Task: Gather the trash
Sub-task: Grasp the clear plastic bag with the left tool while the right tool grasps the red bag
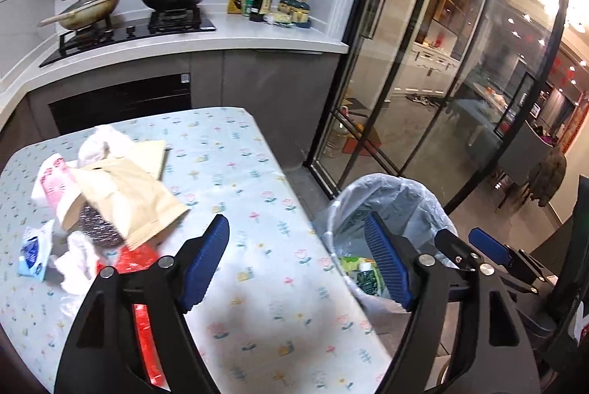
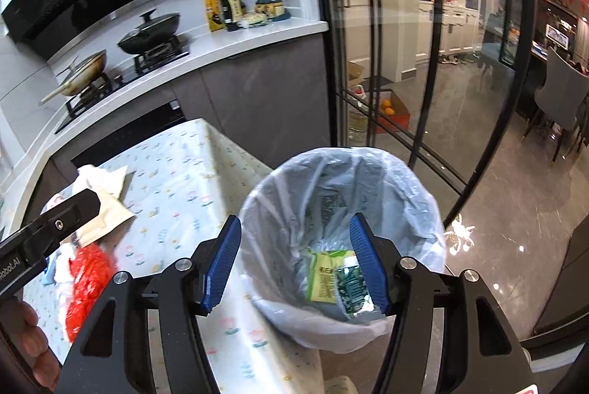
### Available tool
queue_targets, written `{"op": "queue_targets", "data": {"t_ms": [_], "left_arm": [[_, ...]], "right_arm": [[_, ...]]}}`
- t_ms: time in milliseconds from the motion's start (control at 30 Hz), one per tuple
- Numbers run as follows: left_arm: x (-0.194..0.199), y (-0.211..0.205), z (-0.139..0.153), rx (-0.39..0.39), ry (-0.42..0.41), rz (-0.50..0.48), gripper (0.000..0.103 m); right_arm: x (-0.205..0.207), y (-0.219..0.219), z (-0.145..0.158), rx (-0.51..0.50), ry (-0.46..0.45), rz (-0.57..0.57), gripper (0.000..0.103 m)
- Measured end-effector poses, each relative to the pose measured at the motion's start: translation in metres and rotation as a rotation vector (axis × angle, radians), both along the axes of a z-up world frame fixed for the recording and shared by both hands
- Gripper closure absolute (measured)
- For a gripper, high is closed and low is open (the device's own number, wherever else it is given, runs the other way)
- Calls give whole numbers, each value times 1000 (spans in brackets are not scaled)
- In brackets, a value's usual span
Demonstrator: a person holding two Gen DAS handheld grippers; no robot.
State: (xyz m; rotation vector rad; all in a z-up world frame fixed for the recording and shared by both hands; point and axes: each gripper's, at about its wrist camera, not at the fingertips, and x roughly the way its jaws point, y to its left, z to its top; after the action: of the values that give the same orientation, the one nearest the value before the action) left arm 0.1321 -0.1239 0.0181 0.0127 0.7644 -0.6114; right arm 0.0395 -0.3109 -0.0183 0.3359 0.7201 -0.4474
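**A:** Where do things stand, biggest first?

**Me:** The table [image 1: 257, 302], under its flowered cloth, carries everything. The trash bin [image 2: 416, 195] with its pale liner stands on the floor just beside the table's right edge. A green packet [image 2: 324, 278] and a dark wrapper already lie at its bottom, so I judge the collecting to be partly done.

**A:** And what is left to collect?

**Me:** A heap near the table's left edge: the tan paper bag [image 1: 129, 195] on top, a white tissue wad [image 1: 105, 140] towards the far edge, a pink-and-white wrapper [image 1: 53, 180] at the left, a red plastic wrapper [image 1: 141, 283] at the near side, and a small blue-and-white packet [image 1: 33, 254] closest to the left edge. Something dark peeks from under the paper bag; I can't tell what.

**A:** Your grippers?

**Me:** My right gripper [image 2: 296, 261] hangs over the bin's mouth, jaws spread wide with nothing between them. My left gripper [image 1: 294, 259] is over the table's right part, near the bin, also apart and empty.

**A:** So which step is this?

**Me:** Between items, I'd say: both tools empty, the heap untouched by either. The next move calls for swinging one gripper back to the heap, lowering its parted jaws around one piece, probably the paper bag since it lies uppermost, then pinching firmly because thin wrappers slip.
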Motion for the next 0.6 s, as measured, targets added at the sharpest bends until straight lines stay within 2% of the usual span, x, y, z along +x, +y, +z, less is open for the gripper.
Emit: {"op": "queue_targets", "data": {"t_ms": [400,600], "left_arm": [[0,100,-4,42,19,163,29],[-2,155,-16,66,37,250,29]], "right_arm": [[18,89,8,-9,-2,178,44],[28,139,1,3,19,268,39]]}}
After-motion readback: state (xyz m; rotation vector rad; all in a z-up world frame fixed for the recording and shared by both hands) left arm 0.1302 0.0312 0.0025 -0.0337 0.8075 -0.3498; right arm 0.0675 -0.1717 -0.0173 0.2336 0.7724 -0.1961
